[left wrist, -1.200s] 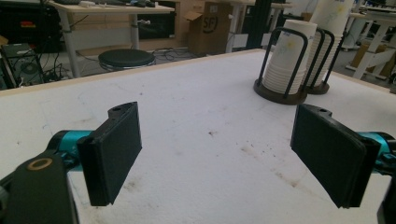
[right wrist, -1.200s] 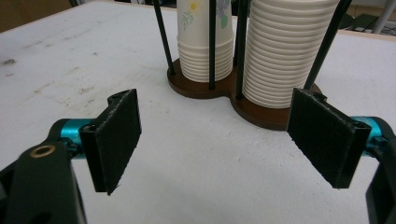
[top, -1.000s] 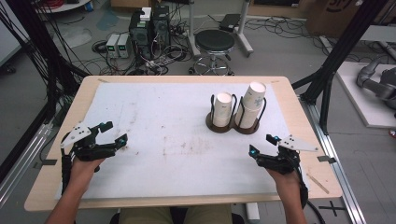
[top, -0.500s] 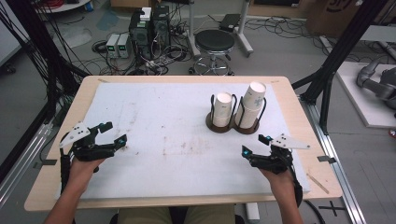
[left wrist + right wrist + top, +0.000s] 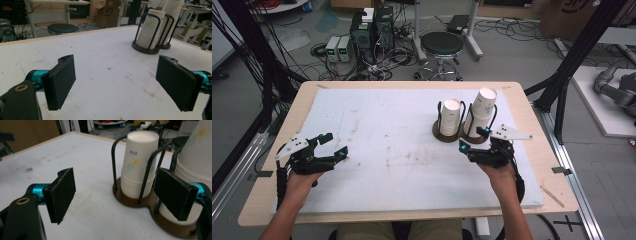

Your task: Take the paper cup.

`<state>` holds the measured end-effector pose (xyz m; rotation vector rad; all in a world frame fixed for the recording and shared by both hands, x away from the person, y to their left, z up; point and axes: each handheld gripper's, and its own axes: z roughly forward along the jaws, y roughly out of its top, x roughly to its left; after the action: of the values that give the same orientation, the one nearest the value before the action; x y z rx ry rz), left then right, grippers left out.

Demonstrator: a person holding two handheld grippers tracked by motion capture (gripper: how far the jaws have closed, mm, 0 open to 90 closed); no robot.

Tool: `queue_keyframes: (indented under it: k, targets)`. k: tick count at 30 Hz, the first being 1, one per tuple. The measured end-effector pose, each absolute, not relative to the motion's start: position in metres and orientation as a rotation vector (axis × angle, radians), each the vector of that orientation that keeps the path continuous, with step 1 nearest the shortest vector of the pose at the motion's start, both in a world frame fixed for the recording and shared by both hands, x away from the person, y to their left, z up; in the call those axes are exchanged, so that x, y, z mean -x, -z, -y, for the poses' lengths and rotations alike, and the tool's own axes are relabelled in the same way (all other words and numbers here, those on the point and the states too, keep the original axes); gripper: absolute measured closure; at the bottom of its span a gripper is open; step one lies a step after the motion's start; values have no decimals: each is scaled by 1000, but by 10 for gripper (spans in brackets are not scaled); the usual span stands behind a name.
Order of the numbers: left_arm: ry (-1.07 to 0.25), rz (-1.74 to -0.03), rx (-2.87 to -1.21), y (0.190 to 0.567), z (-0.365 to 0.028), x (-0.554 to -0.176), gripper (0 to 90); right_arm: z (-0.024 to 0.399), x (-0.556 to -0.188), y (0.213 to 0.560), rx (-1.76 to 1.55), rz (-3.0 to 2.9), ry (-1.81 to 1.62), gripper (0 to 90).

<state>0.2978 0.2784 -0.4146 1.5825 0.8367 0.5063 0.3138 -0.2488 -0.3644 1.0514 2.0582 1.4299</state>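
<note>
Two stacks of upside-down white paper cups stand in a dark wire holder (image 5: pixel 442 133) right of the table's middle. The left stack (image 5: pixel 451 116) is shorter; the right stack (image 5: pixel 482 111) is taller and tilted. My right gripper (image 5: pixel 472 140) hovers open just in front of the holder, nothing between its jaws. In the right gripper view that gripper (image 5: pixel 117 195) looks at the left stack (image 5: pixel 138 162), with the right stack (image 5: pixel 197 150) beyond its right jaw. My left gripper (image 5: pixel 337 143) is open near the table's left front. Its own view shows the gripper (image 5: pixel 120 82) empty and the holder (image 5: pixel 146 48) far off.
A white mat (image 5: pixel 387 125) with faint stains covers the wooden table (image 5: pixel 532 120). Behind the table stand a black stool (image 5: pixel 441 45) and electronics boxes with cables (image 5: pixel 372 30) on the floor. Black frame legs (image 5: pixel 569 70) rise at both sides.
My right gripper has moved forward and to the left, up close to the cup holder. The left gripper has stayed almost where it was. Both remain open.
</note>
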Motion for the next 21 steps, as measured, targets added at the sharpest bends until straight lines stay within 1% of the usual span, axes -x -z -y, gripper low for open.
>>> queue_keyframes:
  k: [9,21]
  targets:
    - [-500,-830,-1573,415,-278,-298,162,226,-350,337,-1026,-2089,-1419,184]
    - [-485,-826,-1571,415,-276,-299,162,211,-387,329,-1056,-2129,-1320,184]
